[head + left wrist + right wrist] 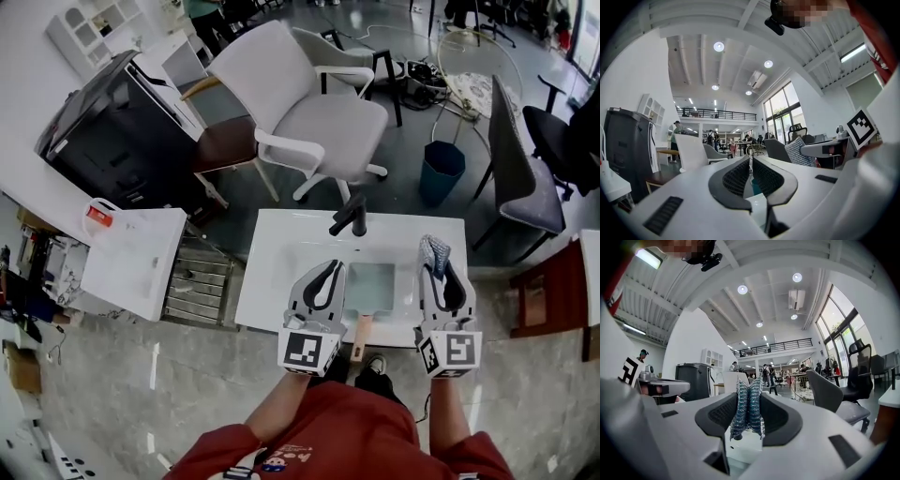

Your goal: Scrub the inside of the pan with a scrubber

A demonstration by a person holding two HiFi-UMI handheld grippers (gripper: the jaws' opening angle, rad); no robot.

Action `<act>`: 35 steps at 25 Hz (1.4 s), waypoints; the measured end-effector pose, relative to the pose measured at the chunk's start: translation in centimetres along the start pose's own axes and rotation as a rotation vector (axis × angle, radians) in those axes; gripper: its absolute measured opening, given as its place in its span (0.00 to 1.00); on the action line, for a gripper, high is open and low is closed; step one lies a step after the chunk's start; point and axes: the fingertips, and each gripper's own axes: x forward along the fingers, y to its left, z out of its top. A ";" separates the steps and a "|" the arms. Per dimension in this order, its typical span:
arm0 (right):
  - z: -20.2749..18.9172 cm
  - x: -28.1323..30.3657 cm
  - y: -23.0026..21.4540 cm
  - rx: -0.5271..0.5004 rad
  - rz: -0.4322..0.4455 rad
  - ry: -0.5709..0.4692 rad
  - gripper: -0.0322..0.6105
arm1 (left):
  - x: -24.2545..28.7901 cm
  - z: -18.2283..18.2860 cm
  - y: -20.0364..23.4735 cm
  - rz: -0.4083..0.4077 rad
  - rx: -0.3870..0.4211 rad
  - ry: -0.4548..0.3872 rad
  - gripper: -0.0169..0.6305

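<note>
Room: open office; white sink counter (267,291) directly below me.
Right gripper (748,401): I have it clamped on the scrubber (747,414), mesh standing past the tips for contact.
Left gripper (751,161): pressed together, empty, probably reserved for steadying.
Pan (360,335): wooden handle overhangs the front rim between both grippers.
Faucet (349,217): behind the basin.

- Your scrubber (746,418): silvery blue-grey, knitted mesh pattern.
- Your left tongs (750,160) and right tongs (748,399): white shells, black dot-textured pads, black-and-white square markers.
- Counter (272,281): plain white.
- Tap (349,217): black.
- Your shirt (356,431): red.
</note>
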 end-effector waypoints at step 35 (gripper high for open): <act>-22.6 6.2 12.2 -0.563 0.735 0.847 0.31 | -0.2 -5.8 7.8 0.064 -0.041 0.058 0.08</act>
